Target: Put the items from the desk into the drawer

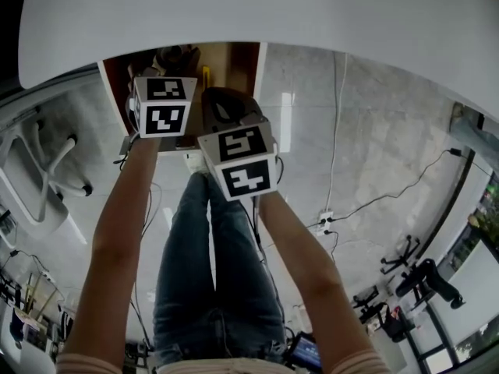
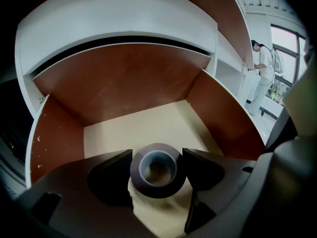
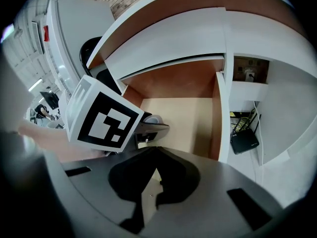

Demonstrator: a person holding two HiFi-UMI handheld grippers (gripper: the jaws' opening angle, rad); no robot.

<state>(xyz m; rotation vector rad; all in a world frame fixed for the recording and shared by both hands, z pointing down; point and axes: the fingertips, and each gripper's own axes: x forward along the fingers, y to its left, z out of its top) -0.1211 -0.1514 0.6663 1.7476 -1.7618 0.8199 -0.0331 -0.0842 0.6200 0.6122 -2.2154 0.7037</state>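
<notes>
Open drawer (image 2: 124,83), beige floor: left gripper (image 2: 157,168) clamps a brown tape roll (image 2: 158,191) over it. Right gripper (image 3: 156,170) has its jaws together, empty.

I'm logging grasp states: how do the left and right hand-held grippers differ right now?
The left hand-held gripper has its jaws closed on a dark tape roll. The right hand-held gripper has its jaws together with nothing between them. The left reaches further over the drawer, while the right sits behind it, nearer the person. Both point toward the open drawer.
</notes>
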